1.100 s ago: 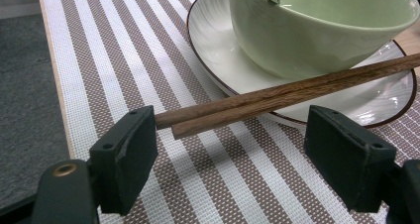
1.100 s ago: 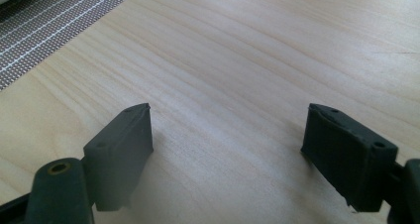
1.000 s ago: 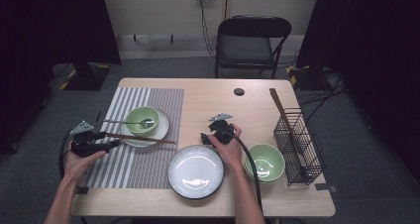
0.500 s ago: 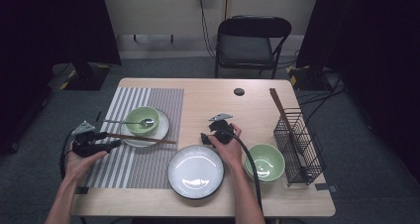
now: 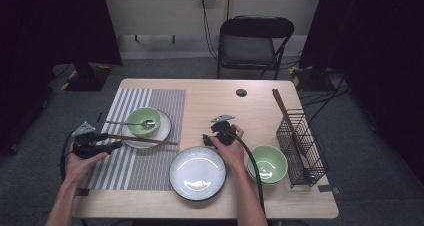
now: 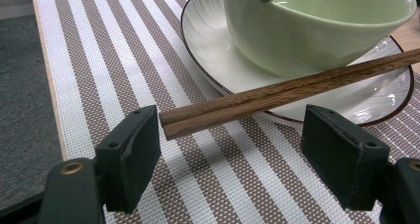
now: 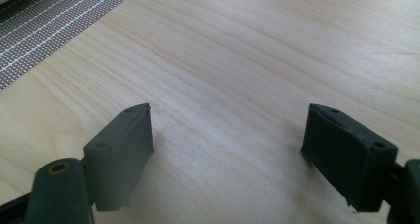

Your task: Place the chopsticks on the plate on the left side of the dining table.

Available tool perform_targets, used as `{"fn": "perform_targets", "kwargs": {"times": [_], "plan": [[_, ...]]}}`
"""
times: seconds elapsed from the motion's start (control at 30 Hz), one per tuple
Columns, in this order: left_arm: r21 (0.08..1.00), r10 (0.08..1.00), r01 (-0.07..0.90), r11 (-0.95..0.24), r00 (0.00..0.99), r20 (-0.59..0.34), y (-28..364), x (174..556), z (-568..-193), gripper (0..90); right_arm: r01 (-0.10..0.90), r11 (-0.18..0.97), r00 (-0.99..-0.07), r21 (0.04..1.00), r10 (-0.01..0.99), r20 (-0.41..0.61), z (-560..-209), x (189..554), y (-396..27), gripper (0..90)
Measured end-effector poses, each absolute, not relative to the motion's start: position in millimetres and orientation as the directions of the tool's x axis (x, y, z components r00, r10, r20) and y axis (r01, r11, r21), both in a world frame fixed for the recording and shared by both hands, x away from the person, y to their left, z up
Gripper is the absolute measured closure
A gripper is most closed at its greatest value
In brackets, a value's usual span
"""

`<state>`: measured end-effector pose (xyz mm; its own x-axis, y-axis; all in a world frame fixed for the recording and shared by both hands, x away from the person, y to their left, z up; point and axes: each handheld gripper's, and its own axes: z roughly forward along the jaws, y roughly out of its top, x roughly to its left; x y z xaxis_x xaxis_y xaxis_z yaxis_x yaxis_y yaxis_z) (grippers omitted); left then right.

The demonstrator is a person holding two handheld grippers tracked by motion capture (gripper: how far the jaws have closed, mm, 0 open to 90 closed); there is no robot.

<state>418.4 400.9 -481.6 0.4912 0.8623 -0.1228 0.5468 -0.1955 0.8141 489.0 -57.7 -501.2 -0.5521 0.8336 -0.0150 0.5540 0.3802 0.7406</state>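
The wooden chopsticks lie as a pair with their long axis running across the striped placemat, near ends pointing toward my left gripper and far ends resting over the rim of the white saucer toward the middle of the tabletop. In the left gripper view the blunt ends sit just inside the gap, close to one jaw and raised a little off the mat; I see the jaws spread wide, nothing clamped. Against the frames of a second ago, I find the chopsticks, the dishes and both hands in the same places. On the saucer stands the green bowl with a metal spoon laid across it. My right gripper rests low over bare wood near the tabletop's centre, released, jaws wide apart. Just in front of me is an empty white plate, beside it a second green bowl, then the black wire cutlery basket at the right edge.
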Motion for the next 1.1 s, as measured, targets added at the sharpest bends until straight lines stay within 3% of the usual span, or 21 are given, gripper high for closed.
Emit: {"fn": "perform_targets", "kwargs": {"times": [0.8, 1.1], "plan": [[0.805, 0.862, 0.556, -0.206, 0.492, -0.119, 404, 415, -485, 24.6, 0.554, 0.380, -0.552, 0.741, 0.834, -0.015, -501, 489, -58, 18.7], [0.840, 0.843, 0.503, -0.202, 0.526, -0.112, 396, 402, -459, 25.4, 0.554, 0.380, -0.552, 0.741, 0.834, -0.015, -501, 489, -58, 18.7]]}}
